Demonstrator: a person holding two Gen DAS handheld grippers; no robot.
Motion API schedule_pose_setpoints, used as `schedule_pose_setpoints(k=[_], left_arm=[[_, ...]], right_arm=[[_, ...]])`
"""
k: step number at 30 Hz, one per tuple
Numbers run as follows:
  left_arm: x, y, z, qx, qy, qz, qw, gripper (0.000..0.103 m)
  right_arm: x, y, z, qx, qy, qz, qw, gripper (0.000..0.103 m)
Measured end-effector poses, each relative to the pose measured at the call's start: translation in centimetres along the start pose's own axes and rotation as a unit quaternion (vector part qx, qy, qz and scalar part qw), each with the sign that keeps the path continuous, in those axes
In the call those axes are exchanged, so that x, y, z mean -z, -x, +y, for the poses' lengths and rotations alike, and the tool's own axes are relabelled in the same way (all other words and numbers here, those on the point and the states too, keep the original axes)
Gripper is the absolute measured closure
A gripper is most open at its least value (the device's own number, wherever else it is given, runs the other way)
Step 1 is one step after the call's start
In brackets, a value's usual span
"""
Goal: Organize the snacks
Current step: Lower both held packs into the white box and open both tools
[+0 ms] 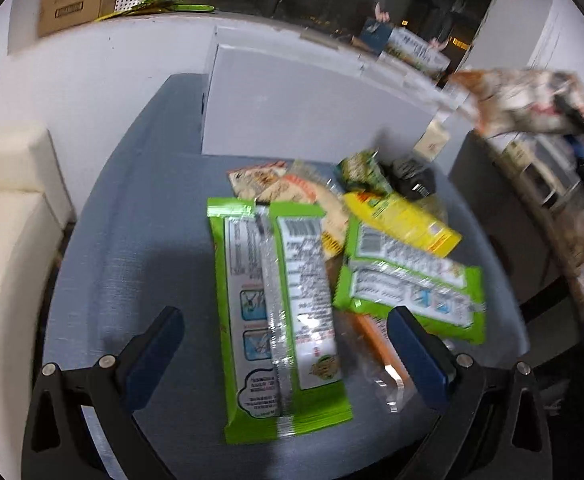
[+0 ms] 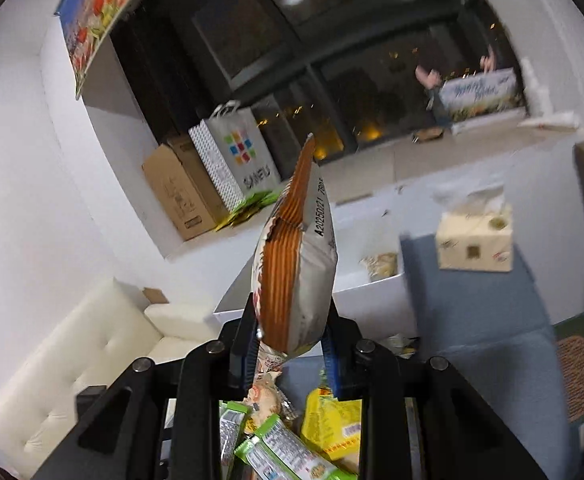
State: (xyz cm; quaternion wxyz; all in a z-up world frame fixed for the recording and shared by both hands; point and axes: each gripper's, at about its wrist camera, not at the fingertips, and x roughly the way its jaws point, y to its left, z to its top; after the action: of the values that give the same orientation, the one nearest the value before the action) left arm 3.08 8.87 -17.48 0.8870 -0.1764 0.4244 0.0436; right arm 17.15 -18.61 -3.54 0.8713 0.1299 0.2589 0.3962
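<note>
The right hand-held gripper (image 2: 292,344) pinched an orange-striped snack bag (image 2: 296,264) aloft at mid-frame, best carried level to the white box (image 2: 376,292), while the left hand-held gripper (image 1: 288,344) hung spread over the green packet (image 1: 276,312).

A cream tufted leather sofa (image 2: 80,344) stands to the left of the blue-grey table (image 1: 132,248). On the white window ledge (image 2: 372,172), a brown cardboard box (image 2: 176,196) leans beside a white dotted paper bag (image 2: 232,156). A beige tissue box (image 2: 474,240) rests on the table's far end. A tulip poster (image 2: 100,12) hangs above.
</note>
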Motion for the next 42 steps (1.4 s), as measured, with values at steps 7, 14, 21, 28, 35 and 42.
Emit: schedule_pose_setpoints(k=[7,14,21,28,35,42], left_arm=[[1.0,-3.0,-1.3,-0.049,-0.041,0.039,0.9972,0.030],[0.7,-1.2,-0.4,-0.032,-0.041,0.003,0.9987,0.041],[-1.0,3.0,0.4,-0.020,-0.031,-0.065,0.9972,0.042],[-8.6,6.5,-0.4,0.021,-0.048,-0.135,0.9895,0.042],[-19.7,5.1,-1.6,0.018,-0.072,-0.165,0.9835,0.042],[-26.5,-2.6,-2.1,-0.022,-0.082,-0.124,0.9886,0.042]], right_arm=[[0.5,3.5,0.8,0.008,0.021,-0.015,1.000,0.074],[1.8,2.7,0.6,0.006,0.021,0.008,1.000,0.075],[2.3,1.1,0.2,0.009,0.019,0.035,0.999,0.076],[-1.1,-0.2,0.3,0.022,0.040,0.020,0.999,0.076],[-8.5,-5.0,0.9,0.033,0.062,0.026,0.997,0.076],[-12.6,-13.7,1.4,0.094,0.125,0.109,0.982,0.076]])
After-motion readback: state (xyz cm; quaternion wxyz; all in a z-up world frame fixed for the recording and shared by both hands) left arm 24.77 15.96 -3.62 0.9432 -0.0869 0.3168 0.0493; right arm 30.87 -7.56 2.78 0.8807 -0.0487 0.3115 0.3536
